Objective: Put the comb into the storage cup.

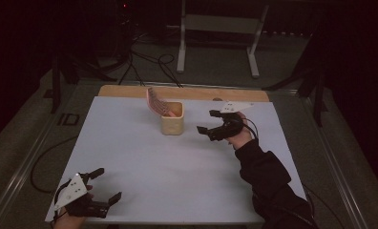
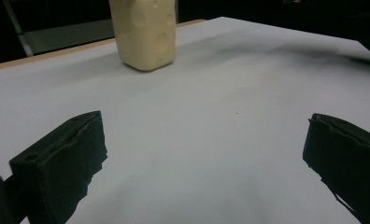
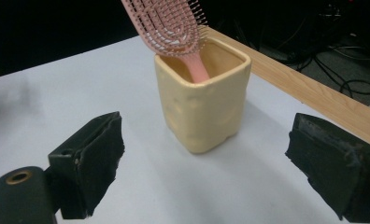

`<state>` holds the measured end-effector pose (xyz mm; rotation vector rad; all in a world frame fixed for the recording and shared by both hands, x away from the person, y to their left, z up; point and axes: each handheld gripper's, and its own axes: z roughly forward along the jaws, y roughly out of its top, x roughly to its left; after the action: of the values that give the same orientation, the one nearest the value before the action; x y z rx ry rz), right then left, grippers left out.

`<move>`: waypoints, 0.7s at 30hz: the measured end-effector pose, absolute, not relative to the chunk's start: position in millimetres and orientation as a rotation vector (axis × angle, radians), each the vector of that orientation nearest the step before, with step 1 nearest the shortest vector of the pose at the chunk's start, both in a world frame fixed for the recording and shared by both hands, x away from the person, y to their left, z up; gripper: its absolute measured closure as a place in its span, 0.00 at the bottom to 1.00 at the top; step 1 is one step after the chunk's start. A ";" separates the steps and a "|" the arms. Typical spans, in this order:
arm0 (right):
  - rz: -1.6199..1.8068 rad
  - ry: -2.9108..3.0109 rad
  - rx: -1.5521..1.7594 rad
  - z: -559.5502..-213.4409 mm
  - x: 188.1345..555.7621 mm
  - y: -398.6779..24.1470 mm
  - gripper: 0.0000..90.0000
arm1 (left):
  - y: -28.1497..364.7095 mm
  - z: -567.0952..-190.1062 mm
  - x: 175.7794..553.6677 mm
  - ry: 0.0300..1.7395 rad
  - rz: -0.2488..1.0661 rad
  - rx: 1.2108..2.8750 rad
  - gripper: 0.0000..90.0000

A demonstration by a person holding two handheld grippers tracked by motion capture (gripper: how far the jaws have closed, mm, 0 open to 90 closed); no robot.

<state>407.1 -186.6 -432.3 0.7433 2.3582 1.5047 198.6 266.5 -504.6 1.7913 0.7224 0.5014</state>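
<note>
Nearest the camera, the left tool (image 1: 102, 186) rests at the bench's (image 1: 130, 157) front left corner, jaws spread wide and empty. Farther back, the pink hairbrush (image 1: 154, 101) stands handle-down, leaning in the cream cup (image 1: 172, 119). Just right of it, the right tool (image 1: 207, 121) hovers with jaws wide, pointing leftward; a nudge could tip the top-heavy cup.

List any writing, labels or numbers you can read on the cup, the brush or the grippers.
None can be read. The yellow cup has only moulded dimples, the pink hairbrush is plain, and the grey plates on the left gripper and right gripper carry no legible marks.
</note>
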 end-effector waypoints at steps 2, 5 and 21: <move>1.503 2.353 0.742 -432.2 404.4 -188.3 0.11 | 266.6 -504.6 198.6 0.723 0.501 1.791 0.00; 1.515 2.349 0.746 -433.6 395.0 -195.5 0.11 | 266.6 -504.5 198.7 0.722 0.501 1.792 0.00; 1.507 2.353 0.764 -445.2 362.4 -222.1 0.11 | 266.5 -504.7 198.9 0.721 0.499 1.794 0.00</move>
<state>362.4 -222.1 -445.2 0.7640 2.3529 1.5068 198.9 266.5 -504.7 1.7944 0.7214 0.4988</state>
